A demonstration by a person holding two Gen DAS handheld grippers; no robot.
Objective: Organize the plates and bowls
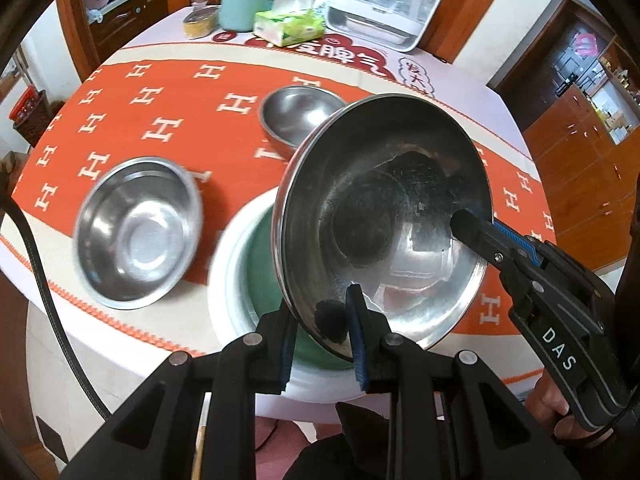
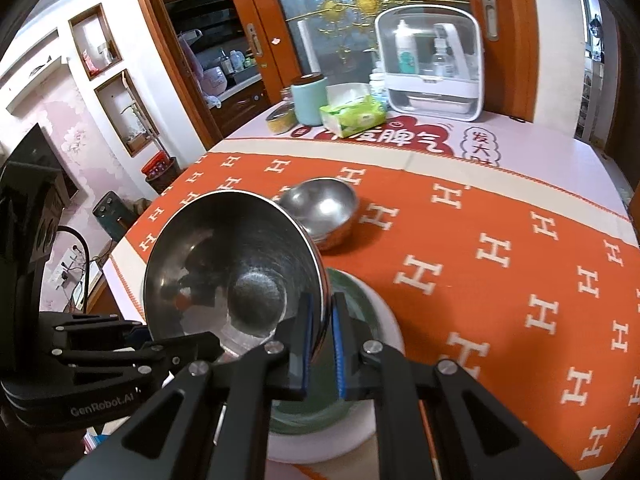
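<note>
While both of my grippers clamp the rim of one tilted steel bowl (image 1: 384,216), I count three steel bowls in all. My left gripper (image 1: 320,320) pinches the near lower rim, one pad inside, one outside; my right gripper (image 2: 322,340) bites the rim on the opposite side the same way. The held bowl hangs tipped on edge above a white-rimmed green plate (image 1: 240,280), the only plate I see, which sits at the near edge of the table.

A second steel bowl (image 1: 138,232) rests upright on the orange cloth (image 1: 160,112) to the left of the plate, near the cloth's fringed border. A third bowl (image 1: 296,116) stands farther back, partly hidden behind the one I hold.

Beyond the bowls, the cloth lies bare across its left and far stretches. At the far edge stand one mint canister (image 1: 243,6), one tissue pack (image 1: 290,28) and one clear storage box (image 1: 384,0).
</note>
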